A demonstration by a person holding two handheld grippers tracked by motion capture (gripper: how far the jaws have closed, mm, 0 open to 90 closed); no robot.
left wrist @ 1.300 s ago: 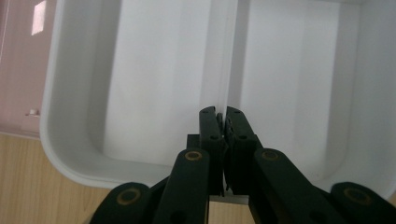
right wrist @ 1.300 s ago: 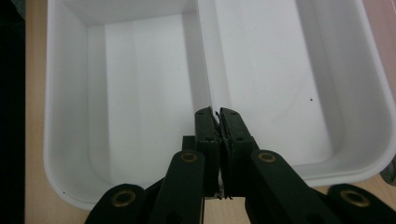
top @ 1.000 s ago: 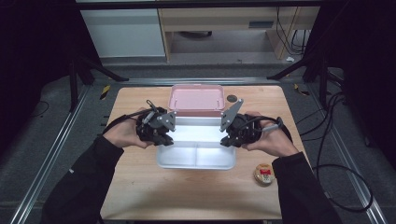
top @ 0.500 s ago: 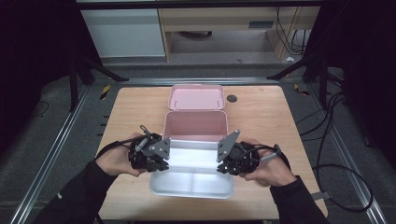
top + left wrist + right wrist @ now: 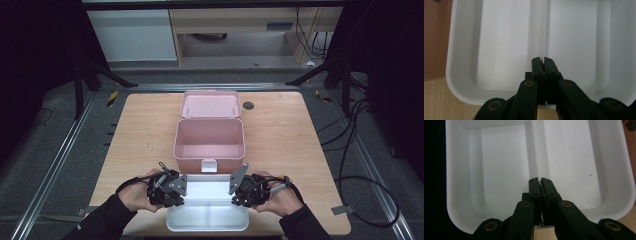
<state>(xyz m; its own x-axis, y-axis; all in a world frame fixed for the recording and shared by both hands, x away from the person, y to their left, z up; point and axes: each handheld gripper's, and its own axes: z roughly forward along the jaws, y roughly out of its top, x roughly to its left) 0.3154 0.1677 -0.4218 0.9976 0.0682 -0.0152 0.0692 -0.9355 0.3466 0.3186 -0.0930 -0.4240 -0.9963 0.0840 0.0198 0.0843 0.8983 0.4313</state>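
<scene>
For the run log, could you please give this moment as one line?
left gripper: shut on tray divider | right gripper: shut on divider | tray: in front of open pink box

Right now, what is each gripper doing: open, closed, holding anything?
Left gripper: closed on the middle divider of the white tray.
Right gripper: closed on the same divider, at the tray's other end.

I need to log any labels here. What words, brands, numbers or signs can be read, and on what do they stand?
None can be read.
White tray: plain, no print inside in either gripper view.
Pink box and its open lid: no lettering visible.
Table: no markings.
</scene>
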